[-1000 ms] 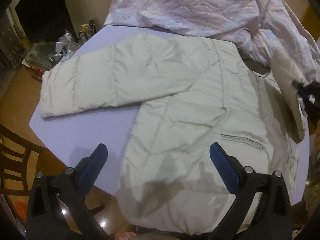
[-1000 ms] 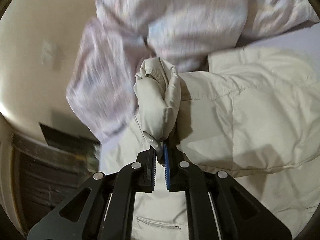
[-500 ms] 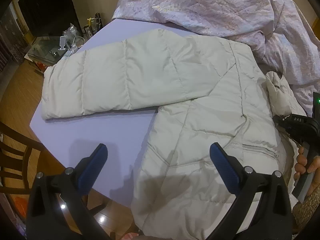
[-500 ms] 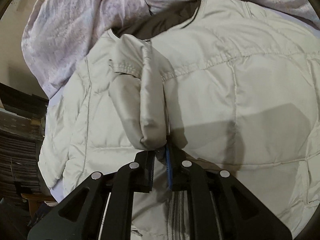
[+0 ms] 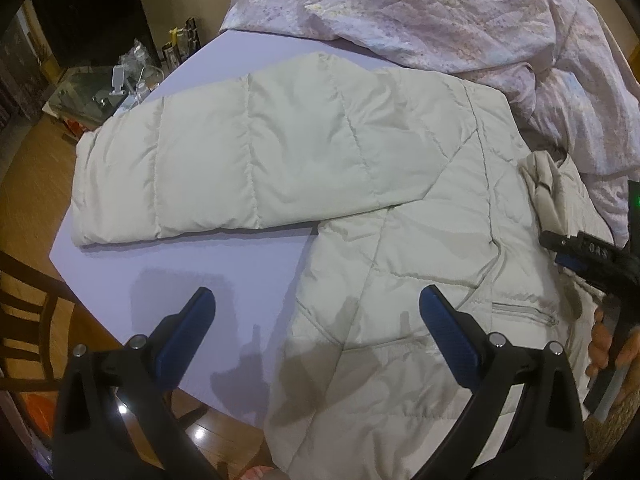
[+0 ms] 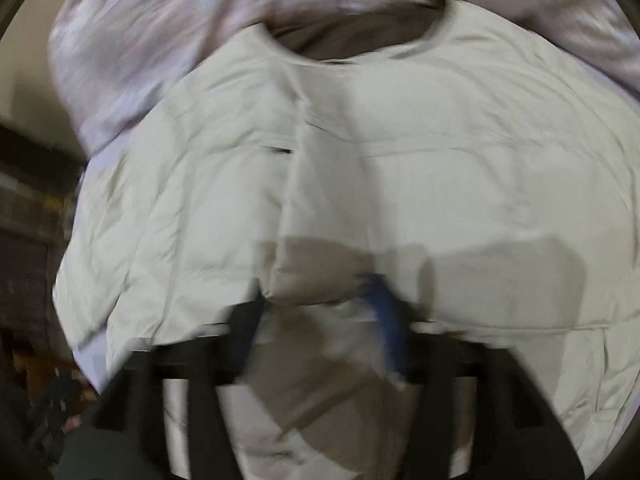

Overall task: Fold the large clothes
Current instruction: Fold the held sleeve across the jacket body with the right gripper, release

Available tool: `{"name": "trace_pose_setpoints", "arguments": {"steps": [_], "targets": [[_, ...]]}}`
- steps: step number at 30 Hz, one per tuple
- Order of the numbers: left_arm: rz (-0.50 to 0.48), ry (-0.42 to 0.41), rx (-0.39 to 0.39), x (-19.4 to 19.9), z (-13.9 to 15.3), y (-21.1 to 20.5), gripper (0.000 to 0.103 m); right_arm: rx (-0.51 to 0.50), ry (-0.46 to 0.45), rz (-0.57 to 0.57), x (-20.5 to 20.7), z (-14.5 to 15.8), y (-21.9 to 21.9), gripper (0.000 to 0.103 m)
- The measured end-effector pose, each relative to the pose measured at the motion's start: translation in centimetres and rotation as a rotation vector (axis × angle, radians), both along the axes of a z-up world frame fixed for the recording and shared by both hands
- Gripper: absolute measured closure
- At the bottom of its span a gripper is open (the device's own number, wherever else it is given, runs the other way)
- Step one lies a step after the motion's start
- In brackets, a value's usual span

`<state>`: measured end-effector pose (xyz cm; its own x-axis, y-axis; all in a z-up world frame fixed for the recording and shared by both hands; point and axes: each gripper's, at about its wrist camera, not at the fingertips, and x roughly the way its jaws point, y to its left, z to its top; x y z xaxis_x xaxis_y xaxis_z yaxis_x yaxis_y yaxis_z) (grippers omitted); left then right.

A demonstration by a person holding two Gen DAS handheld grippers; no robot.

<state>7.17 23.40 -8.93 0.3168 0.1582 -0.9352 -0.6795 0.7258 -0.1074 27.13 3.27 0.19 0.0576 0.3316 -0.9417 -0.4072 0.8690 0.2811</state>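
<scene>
A cream quilted down jacket (image 5: 400,248) lies front-up on a lavender table (image 5: 192,264), one sleeve (image 5: 224,160) stretched out to the left. My left gripper (image 5: 316,320) is open and empty above the jacket's hem. My right gripper (image 5: 560,248) is at the jacket's right side. In the blurred right wrist view my right gripper (image 6: 320,312) is open, its jaws apart; the other sleeve (image 6: 320,216) lies folded over the jacket's front (image 6: 480,184), its cuff between the jaws.
A crumpled pink-lavender bedsheet (image 5: 460,12) is heaped at the back of the table, touching the jacket's collar. A glass side table (image 5: 100,92) with small items stands at the far left. A dark wooden chair (image 5: 24,304) is at the near left over the wooden floor.
My right gripper carried the right sleeve over the jacket's front, lowered it and opened, letting the cuff go. The left gripper stayed open and shifted a little.
</scene>
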Motion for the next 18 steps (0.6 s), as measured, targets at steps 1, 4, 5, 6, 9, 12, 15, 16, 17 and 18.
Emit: {"name": "trace_pose_setpoints", "arguments": {"steps": [1, 4, 5, 6, 9, 12, 15, 16, 17, 18], "targets": [[0.012, -0.004, -0.008, -0.2, -0.1, 0.3, 0.002, -0.001, -0.031, 0.016, -0.3, 0.6, 0.3, 0.041], [0.052, -0.020, -0.022, -0.8, -0.3, 1.3, 0.002, 0.047, -0.108, 0.010, -0.3, 2.8, 0.3, 0.054], [0.067, -0.023, -0.025, -1.1, -0.4, 1.7, 0.002, 0.080, -0.122, -0.014, 0.2, 3.5, -0.1, 0.059], [0.078, -0.025, -0.028, -1.3, -0.5, 2.0, 0.002, 0.092, -0.137, -0.035, 0.6, 3.9, -0.3, 0.060], [0.126, -0.040, -0.033, -2.2, -0.8, 3.2, 0.002, 0.118, -0.186, -0.108, 2.2, 5.0, -1.4, 0.062], [0.156, -0.045, -0.024, -2.9, -1.0, 4.0, 0.002, 0.105, -0.171, -0.176, 4.1, 4.6, -2.0, 0.062], [0.184, -0.032, -0.035, -3.5, -1.5, 5.0, 0.002, 0.047, -0.125, -0.176, 5.1, 2.7, -1.5, 0.062], [0.197, -0.031, -0.042, -3.7, -1.7, 5.4, 0.002, 0.032, -0.103, -0.165, 5.2, 2.0, -1.3, 0.062], [0.211, -0.031, -0.050, -3.9, -1.9, 5.7, 0.002, 0.012, -0.072, -0.148, 5.2, 1.0, -0.8, 0.062], [0.224, -0.033, -0.058, -4.1, -2.0, 6.1, 0.002, -0.010, -0.039, -0.123, 5.0, 0.0, -0.2, 0.062]]}}
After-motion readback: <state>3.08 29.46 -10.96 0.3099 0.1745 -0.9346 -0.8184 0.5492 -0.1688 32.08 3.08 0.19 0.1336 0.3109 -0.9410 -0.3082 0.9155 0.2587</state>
